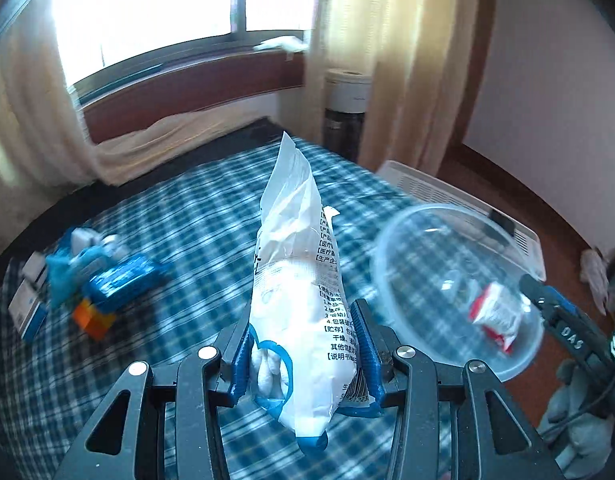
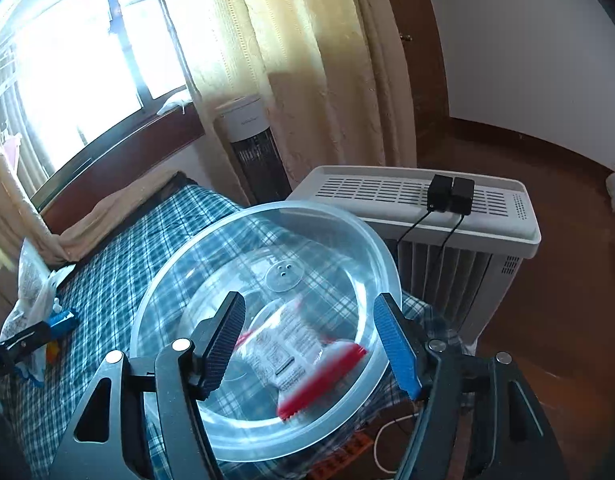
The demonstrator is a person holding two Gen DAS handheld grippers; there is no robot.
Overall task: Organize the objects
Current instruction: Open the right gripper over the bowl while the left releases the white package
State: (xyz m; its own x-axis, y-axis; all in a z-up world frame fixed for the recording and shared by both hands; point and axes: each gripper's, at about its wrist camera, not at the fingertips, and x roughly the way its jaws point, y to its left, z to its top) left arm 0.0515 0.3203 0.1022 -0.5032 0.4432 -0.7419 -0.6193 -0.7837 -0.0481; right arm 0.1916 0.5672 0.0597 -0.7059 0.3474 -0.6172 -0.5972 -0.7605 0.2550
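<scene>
Beside the checked bed (image 1: 179,216), the left hand-held gripper (image 1: 305,350) clamped a white packet (image 1: 297,280), best released squarely above the clear bowl (image 1: 391,248); the right hand-held gripper (image 2: 311,340) gaped empty.

**Blue plaid, white plastic, red accents**

The bedcover (image 1: 195,216) is blue-and-white plaid. The bag (image 1: 303,292) is white with black print and blue trim. The bowl (image 2: 347,236) is clear, holding a red-and-white packet (image 2: 307,364). Cream curtains (image 2: 291,60); white heater (image 2: 427,208).
</scene>
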